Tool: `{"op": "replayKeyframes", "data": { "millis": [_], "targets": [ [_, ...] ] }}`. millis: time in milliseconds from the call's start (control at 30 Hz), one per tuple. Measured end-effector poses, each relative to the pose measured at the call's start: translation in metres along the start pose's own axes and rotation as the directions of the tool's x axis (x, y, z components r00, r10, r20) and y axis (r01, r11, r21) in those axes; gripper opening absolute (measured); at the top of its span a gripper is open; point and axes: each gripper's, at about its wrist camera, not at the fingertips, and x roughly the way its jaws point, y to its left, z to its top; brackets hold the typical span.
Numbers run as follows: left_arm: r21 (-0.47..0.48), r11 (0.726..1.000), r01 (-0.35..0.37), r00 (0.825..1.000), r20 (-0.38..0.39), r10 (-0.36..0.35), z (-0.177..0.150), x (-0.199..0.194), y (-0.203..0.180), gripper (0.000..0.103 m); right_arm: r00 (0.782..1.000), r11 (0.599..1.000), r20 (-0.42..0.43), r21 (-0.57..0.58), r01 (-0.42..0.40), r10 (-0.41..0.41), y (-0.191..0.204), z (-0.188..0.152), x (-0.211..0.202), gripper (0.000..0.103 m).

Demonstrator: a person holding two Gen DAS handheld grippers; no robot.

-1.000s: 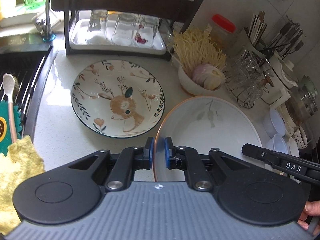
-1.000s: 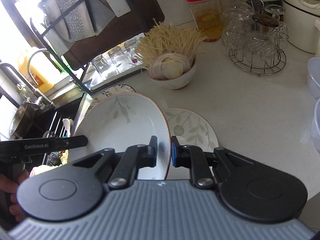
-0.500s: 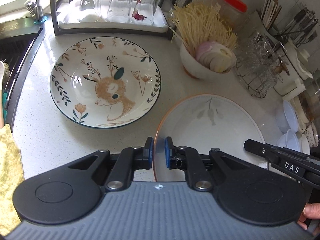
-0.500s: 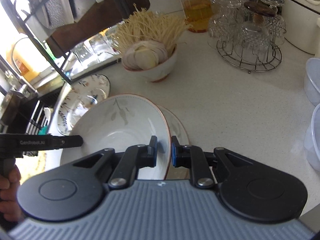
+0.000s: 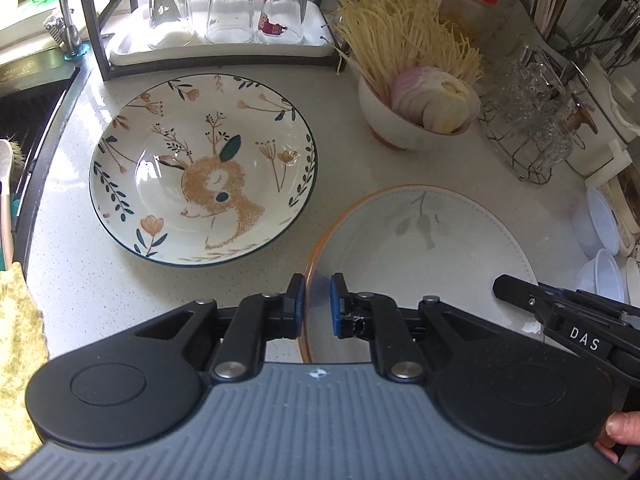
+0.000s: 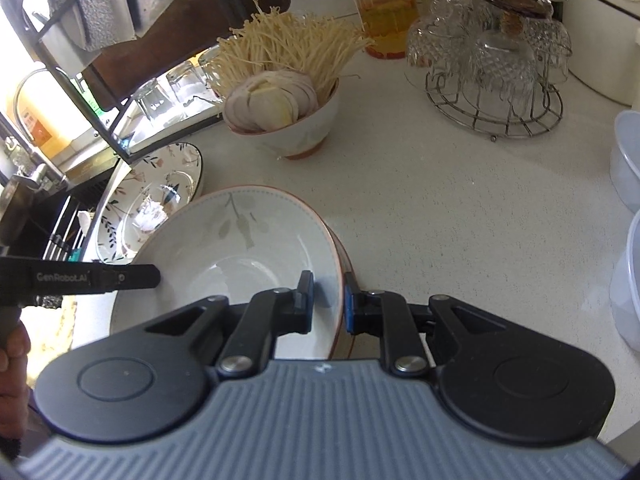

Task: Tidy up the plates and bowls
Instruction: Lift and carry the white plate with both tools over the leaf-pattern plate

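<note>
Both grippers hold one white bowl with a brown rim and a faint leaf print [image 5: 420,248]. My left gripper [image 5: 314,304] is shut on its left rim. My right gripper [image 6: 326,302] is shut on its right rim [image 6: 240,248]. Under the bowl's right side the edge of a plate or second dish [image 6: 345,256] shows on the counter. A large deer-print plate [image 5: 200,168] lies flat on the counter to the left, also in the right wrist view [image 6: 148,200].
A bowl of enoki mushrooms and sliced onion [image 5: 416,100] stands behind. A rack tray holds three upturned glasses [image 5: 228,12]. A wire stand of crystal cups [image 6: 496,64] and plastic tubs [image 6: 628,160] are to the right. The sink [image 5: 24,120] lies left.
The bowl held by both grippers has come down toward the counter, over the leaf-print plate that was visible beside it. The deer plate looks closer in the left wrist view.
</note>
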Motion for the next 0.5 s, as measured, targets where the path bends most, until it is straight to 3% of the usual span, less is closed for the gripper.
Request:
{"op": "replayKeyframes", "data": {
  "millis": [133, 267, 500],
  "targets": [
    [-0.006, 1.0, -0.022, 1.0, -0.011, 0.022, 0.0, 0.003, 0.0, 0.015, 1.0, 1.0, -0.01, 0.01, -0.009, 0.009, -0.001, -0.001, 0.002, 0.018],
    [-0.049, 0.999, 0.008, 1.0, -0.004, -0.008, 0.001, 0.002, 0.007, 0.015, 0.999, 0.998, 0.001, 0.059, -0.036, 0.036, -0.008, 0.0, 0.003, 0.018],
    [-0.034, 0.999, 0.012, 1.0, 0.01, -0.012, 0.002, -0.002, 0.003, 0.015, 0.999, 0.993, -0.01, 0.11, -0.05, 0.051, -0.012, -0.002, 0.0, 0.019]
  ]
}}
